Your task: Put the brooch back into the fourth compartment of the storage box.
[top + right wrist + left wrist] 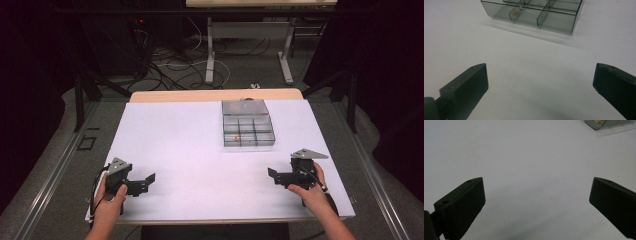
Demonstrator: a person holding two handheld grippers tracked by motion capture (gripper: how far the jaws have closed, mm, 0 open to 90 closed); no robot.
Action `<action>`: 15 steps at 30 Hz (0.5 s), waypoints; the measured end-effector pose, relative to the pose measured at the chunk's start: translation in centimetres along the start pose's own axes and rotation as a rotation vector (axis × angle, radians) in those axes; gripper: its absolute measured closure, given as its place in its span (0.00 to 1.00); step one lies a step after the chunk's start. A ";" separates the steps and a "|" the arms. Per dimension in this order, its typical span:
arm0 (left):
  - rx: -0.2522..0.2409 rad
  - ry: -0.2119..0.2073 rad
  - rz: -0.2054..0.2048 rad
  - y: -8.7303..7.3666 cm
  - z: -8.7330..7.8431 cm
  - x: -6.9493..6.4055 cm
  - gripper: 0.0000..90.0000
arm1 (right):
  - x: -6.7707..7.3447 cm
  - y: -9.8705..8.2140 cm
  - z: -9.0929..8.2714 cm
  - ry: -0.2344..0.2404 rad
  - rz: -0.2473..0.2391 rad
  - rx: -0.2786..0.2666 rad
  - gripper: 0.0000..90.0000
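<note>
A clear grey compartment box (248,129) with its lid open lies on the white table top (200,150), right of centre toward the back. A small pale item (516,10) lies in one of its front compartments, and the box (556,23) shows at the top of the right gripper view. My left gripper (149,181) rests near the front left edge, jaws wide apart and empty, pointing right. My right gripper (272,175) rests near the front right, jaws wide apart and empty, pointing left. A corner of the box (599,125) appears at the top right of the left gripper view.
Beyond the table's wooden far edge (215,95) lie floor cables (170,65) and the legs of another desk (247,50). Dark curtains hang on both sides. Metal rails run along the floor left and right of the table.
</note>
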State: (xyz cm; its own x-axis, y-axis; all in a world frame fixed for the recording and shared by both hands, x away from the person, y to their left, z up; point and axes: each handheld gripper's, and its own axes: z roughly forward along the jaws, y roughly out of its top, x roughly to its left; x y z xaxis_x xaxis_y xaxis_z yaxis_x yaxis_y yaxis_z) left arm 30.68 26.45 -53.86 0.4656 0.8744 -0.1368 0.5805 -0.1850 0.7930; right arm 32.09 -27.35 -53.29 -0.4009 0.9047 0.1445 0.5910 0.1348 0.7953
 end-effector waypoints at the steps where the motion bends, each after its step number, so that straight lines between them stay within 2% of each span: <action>1: -0.001 0.001 -0.003 0.0 0.1 0.0 0.01 | -0.2 -0.1 0.0 -0.005 0.007 -0.001 0.00; 6: 0.009 0.015 0.016 0.0 0.1 0.0 0.01 | -1.4 -0.7 0.2 -0.023 0.044 -0.011 0.00; 15: 0.012 0.014 0.013 -0.1 0.1 0.0 0.01 | -3.3 -1.5 0.2 -0.069 0.100 -0.023 0.00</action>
State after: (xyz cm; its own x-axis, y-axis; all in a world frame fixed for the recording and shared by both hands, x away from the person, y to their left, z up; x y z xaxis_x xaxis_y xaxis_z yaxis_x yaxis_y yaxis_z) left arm 30.71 26.43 -53.98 0.4636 0.8782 -0.1180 0.5826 -0.2018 0.7873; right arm 32.68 -30.42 -55.05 -0.2912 0.9390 0.1830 0.6089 0.0344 0.7925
